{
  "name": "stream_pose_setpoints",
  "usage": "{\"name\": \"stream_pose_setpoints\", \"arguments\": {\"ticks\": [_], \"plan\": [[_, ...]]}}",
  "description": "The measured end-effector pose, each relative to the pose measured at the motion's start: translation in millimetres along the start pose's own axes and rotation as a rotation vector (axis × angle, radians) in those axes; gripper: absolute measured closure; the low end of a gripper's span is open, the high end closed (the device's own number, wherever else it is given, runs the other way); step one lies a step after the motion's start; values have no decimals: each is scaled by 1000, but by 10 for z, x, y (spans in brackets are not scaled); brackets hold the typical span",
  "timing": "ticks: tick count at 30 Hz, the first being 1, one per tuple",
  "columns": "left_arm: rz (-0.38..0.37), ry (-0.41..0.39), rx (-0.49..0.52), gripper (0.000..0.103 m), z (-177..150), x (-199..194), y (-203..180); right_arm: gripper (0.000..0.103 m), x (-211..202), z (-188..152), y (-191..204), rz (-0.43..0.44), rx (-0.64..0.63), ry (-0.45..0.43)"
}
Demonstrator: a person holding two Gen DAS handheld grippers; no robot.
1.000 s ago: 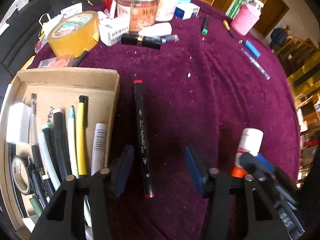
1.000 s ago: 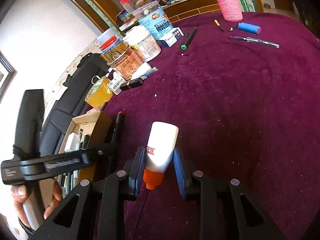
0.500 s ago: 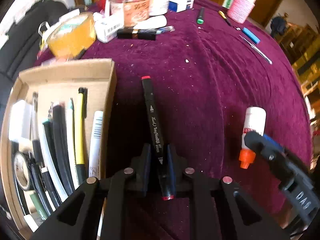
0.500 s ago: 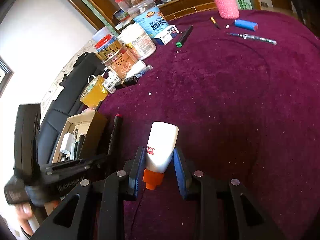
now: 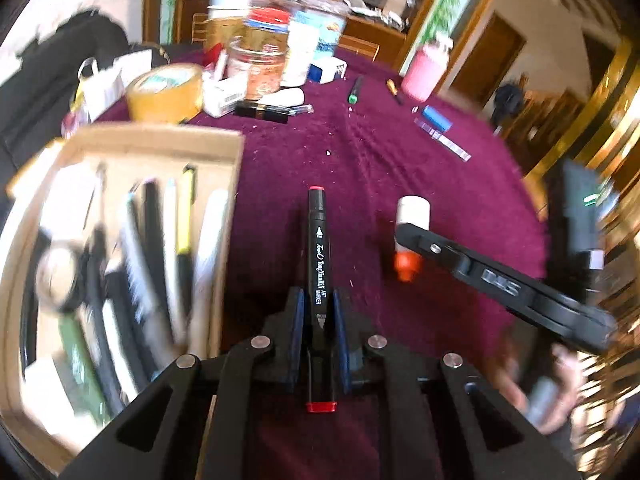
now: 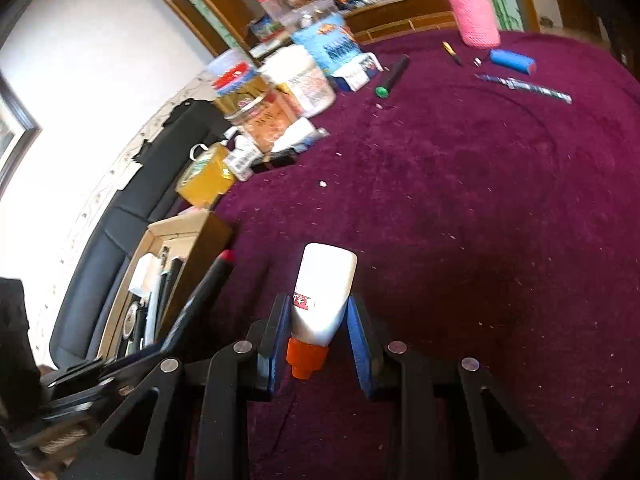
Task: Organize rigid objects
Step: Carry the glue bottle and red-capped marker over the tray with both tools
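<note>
My left gripper [image 5: 317, 312] is shut on a black art marker [image 5: 318, 264] with red end caps, held lifted above the purple cloth. The marker also shows in the right wrist view [image 6: 204, 292], tilted up beside the box. My right gripper [image 6: 318, 320] is shut on a white glue bottle [image 6: 324, 296] with an orange cap; the bottle also shows in the left wrist view [image 5: 412, 220]. A cardboard box [image 5: 160, 136] holding several pens and a tape roll sits left of the marker.
Jars, a yellow tape roll [image 5: 164, 92] and small boxes crowd the far left of the table. A green-capped marker [image 6: 390, 76], a blue cylinder [image 6: 512, 60], a clear pen [image 6: 524, 86] and a pink cup [image 6: 472, 16] lie at the far right.
My left gripper closed on the black marker and lifted it off the cloth. My right gripper stayed shut on the glue bottle and rose a little.
</note>
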State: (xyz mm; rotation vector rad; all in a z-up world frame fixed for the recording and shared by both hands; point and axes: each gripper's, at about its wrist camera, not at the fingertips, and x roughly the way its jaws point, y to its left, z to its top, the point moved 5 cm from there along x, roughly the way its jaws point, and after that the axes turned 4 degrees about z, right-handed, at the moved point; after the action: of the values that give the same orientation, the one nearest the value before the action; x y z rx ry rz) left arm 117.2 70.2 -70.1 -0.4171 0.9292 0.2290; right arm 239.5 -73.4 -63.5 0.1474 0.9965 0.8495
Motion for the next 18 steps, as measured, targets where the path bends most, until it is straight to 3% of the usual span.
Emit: {"name": "stream_pose_setpoints", "arguments": {"ticks": [3,7,10,14,18], "plan": [[-50,-32,-90,89,-65,-257,282,72,-20,-37,91,12,-44,-15],[-26,-96,-152,89,-128,-578,708,71,-45,-66,362,91,-55,13],[-18,-90,-197,89,-170,-647,1015,71,-94,-138,785,188,-89,31],[-1,-65,-258,89,-264,-611,1296,71,13,-297,1381,234,-181,66],[9,-52,-280,89,-341,-587,1379,71,285,-486,1737,251,-227,127]]}}
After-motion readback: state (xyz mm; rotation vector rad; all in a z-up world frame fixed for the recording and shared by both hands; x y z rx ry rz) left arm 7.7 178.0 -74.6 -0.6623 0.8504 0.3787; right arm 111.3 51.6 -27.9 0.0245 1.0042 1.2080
